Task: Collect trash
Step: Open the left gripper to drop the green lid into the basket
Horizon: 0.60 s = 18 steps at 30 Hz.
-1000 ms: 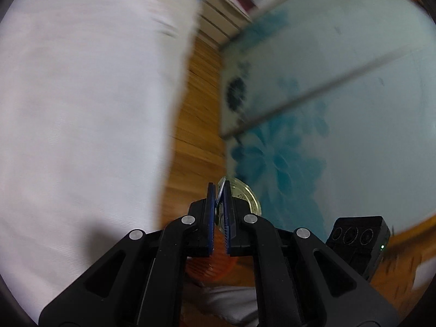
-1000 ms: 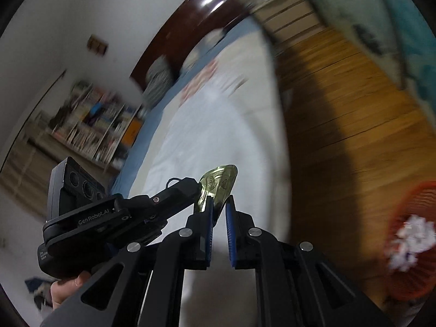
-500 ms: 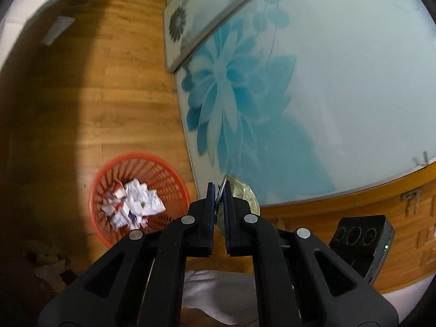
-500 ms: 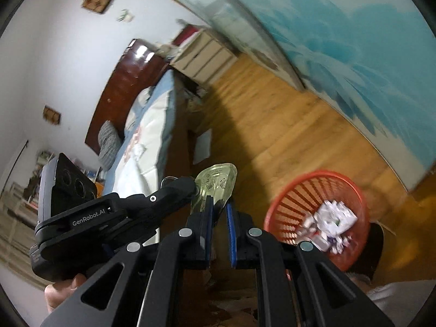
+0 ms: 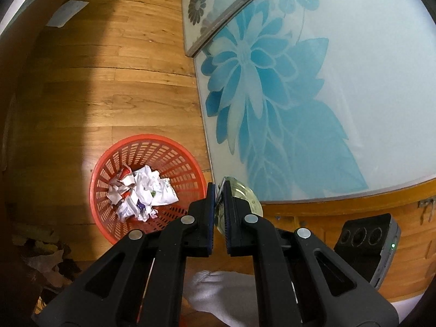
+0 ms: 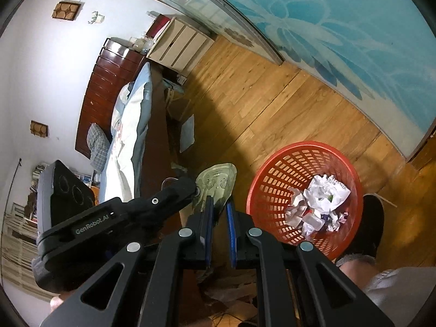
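Observation:
An orange-red plastic basket (image 5: 174,152) with crumpled white paper (image 5: 141,193) inside stands on the wooden floor; it also shows in the right wrist view (image 6: 275,174). My left gripper (image 5: 219,193) is shut on a gold-coloured can lid (image 5: 245,193) with a pull ring, held in the air just right of the basket's rim. In the right wrist view the lid (image 6: 218,182) sits in the left gripper (image 6: 196,189), just beyond my right gripper (image 6: 219,208), whose jaws stand slightly apart around the lid's lower edge; contact is unclear.
A frosted glass sliding door with blue flowers (image 5: 299,81) runs along the right. A bed with a light blue cover (image 6: 130,125) and a cream drawer unit (image 6: 179,46) stand at the left. Torn cardboard scraps (image 5: 41,259) lie on the floor. A socked foot (image 5: 218,291) is below.
Both grippers swung from facing the bed and door down toward the floor. The basket came into view and now sits closer. The lid stayed in the left gripper.

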Each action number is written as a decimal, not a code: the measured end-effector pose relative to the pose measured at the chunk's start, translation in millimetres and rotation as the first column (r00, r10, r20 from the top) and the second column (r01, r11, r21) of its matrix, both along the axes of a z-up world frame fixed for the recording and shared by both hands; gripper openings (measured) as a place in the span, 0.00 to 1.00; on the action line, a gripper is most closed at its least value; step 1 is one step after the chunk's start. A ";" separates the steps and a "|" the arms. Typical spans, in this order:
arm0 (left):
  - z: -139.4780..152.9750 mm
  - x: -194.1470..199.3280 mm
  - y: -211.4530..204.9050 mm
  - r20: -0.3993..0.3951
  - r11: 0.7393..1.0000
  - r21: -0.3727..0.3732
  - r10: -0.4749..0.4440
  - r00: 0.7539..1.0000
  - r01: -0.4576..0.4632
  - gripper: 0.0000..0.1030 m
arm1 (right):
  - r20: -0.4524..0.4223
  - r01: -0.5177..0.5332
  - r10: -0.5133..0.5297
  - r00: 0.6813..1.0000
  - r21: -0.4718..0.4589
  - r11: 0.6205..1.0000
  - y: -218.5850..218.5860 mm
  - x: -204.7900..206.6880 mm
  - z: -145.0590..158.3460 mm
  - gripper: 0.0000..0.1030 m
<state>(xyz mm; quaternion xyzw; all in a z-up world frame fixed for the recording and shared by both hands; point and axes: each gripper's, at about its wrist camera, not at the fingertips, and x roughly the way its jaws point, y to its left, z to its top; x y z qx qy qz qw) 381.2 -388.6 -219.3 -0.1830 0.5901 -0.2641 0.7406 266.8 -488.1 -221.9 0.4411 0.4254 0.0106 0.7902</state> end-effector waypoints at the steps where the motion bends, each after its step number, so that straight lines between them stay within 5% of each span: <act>1: -0.7 1.4 2.1 0.000 1.000 0.000 0.005 1.000 -0.005 0.05 | 0.000 -0.004 0.004 1.000 0.000 1.000 0.4 3.4 -1.7 0.11; 6: -4.0 8.6 11.8 -0.008 0.999 -0.010 0.038 0.999 -0.038 0.06 | -0.006 -0.016 0.016 1.000 -0.011 1.000 8.5 13.1 -4.4 0.16; 8: -3.5 10.2 14.9 0.000 0.999 -0.016 0.041 0.999 -0.041 0.13 | -0.033 -0.009 0.007 0.999 -0.047 0.999 8.3 15.6 -7.9 0.44; 9: -1.4 10.0 16.8 0.008 0.999 -0.011 0.044 0.999 -0.044 0.23 | -0.036 0.009 -0.011 0.999 -0.053 0.999 6.7 14.3 -7.5 0.48; 12: 1.7 9.2 24.2 0.026 0.998 -0.010 0.064 0.998 -0.064 0.41 | -0.051 0.025 -0.028 0.998 -0.057 0.998 4.8 15.4 -7.6 0.49; 18: 7.5 8.6 35.3 0.041 0.996 -0.010 0.085 0.996 -0.084 0.43 | -0.051 0.009 -0.013 0.999 -0.078 0.997 14.3 19.9 -5.3 0.49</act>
